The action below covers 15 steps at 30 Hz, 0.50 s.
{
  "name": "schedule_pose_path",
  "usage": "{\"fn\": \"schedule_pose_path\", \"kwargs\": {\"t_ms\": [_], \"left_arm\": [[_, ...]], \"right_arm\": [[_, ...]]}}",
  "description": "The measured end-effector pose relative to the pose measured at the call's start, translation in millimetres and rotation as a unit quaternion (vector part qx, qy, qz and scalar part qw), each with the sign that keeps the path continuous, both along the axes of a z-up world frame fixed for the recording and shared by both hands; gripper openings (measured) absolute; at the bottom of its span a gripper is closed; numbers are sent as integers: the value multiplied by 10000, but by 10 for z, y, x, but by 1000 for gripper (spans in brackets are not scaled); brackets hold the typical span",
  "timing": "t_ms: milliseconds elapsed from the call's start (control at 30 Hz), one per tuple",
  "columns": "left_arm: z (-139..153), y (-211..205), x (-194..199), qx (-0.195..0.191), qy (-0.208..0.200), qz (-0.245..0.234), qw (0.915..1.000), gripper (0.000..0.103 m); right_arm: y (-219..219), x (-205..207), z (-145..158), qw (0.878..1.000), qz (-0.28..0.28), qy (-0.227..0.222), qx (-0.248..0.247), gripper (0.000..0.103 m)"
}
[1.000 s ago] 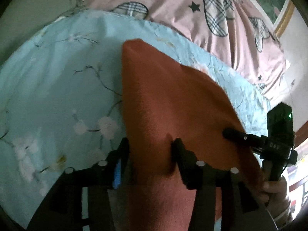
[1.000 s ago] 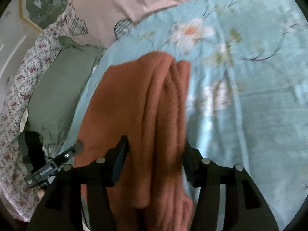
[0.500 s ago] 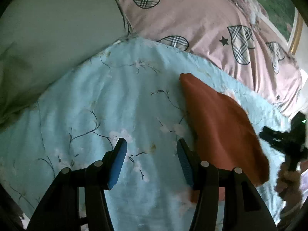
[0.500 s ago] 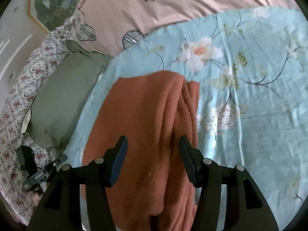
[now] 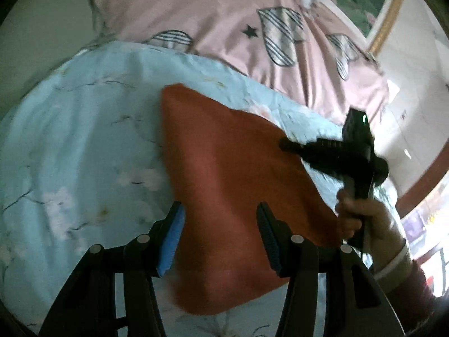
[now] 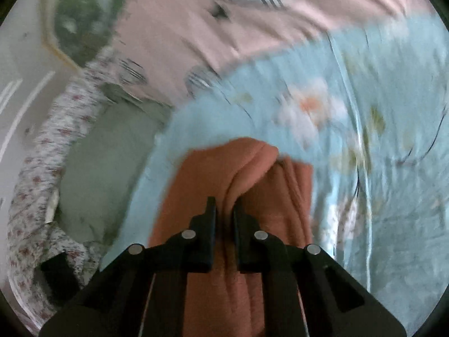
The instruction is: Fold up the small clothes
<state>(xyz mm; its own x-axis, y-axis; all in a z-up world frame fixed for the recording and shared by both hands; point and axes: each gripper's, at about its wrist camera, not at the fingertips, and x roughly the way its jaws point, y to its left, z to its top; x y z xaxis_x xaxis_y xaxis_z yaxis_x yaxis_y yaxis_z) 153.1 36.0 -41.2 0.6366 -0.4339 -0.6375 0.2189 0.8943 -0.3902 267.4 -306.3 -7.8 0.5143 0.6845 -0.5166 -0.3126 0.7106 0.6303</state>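
Right wrist view, nearest first: right hand-held gripper [image 6: 224, 213], jaws have just been closing, now pinched almost together on a raised fold of the orange cloth [image 6: 247, 174]. The cloth bunches into a ridge just past the fingertips and runs back under the gripper body. It lies on the blue sheet [image 6: 378, 168] (floral print, blurred by motion). Left of the cloth a green pillow [image 6: 106, 168], then a flowered fabric [image 6: 36, 174] along the edge. Farther back, the pink quilt [image 6: 196, 22] with striped hearts and a star.

Left wrist view, nearest first: left hand-held gripper [image 5: 219, 236], jaws about half open and holding nothing; the cloth [image 5: 233, 168] shows in the gap between the fingers, but the pads do not press on it. Whether the fingertips touch the fabric I cannot tell. The left pad [image 5: 172, 241] is blue. The cloth lies mostly flat on the sheet [image 5: 78, 146], one corner pointing away toward the quilt [image 5: 219, 14]. To the right, the right hand-held gripper [image 5: 286, 144] reaches over the cloth's far right edge (seen side-on, jaw gap not readable here), held by a hand [image 5: 362, 216] with a dark red sleeve [image 5: 407, 292]. Beyond the quilt, a gold-framed picture [image 5: 364, 2] on the wall.
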Motion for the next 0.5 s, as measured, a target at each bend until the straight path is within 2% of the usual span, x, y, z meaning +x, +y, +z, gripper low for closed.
{"fn": "schedule_pose_path", "kwargs": {"t_ms": [67,100,200,300,500], "left_arm": [[-8,-91,3,-11,-32,-138,9999,52],[-16,-113,1,-39,-45,-188,9998,52],[-104,-188,31,-140,48,-341,9993,51],[-207,-231,81,-108,145,-333,9993,49],[-288,-281,117,18,225,-317,9992,49]], "right_arm": [[-83,-74,18,9999,-94,-71,-47,12],[-121,-72,-54,9998,-146,30,-120,12],[-178,35,-403,9978,-284,519,-302,12],[-181,89,-650,9957,-345,732,-459,12],[-167,34,-794,9941,-433,711,-692,12]]}}
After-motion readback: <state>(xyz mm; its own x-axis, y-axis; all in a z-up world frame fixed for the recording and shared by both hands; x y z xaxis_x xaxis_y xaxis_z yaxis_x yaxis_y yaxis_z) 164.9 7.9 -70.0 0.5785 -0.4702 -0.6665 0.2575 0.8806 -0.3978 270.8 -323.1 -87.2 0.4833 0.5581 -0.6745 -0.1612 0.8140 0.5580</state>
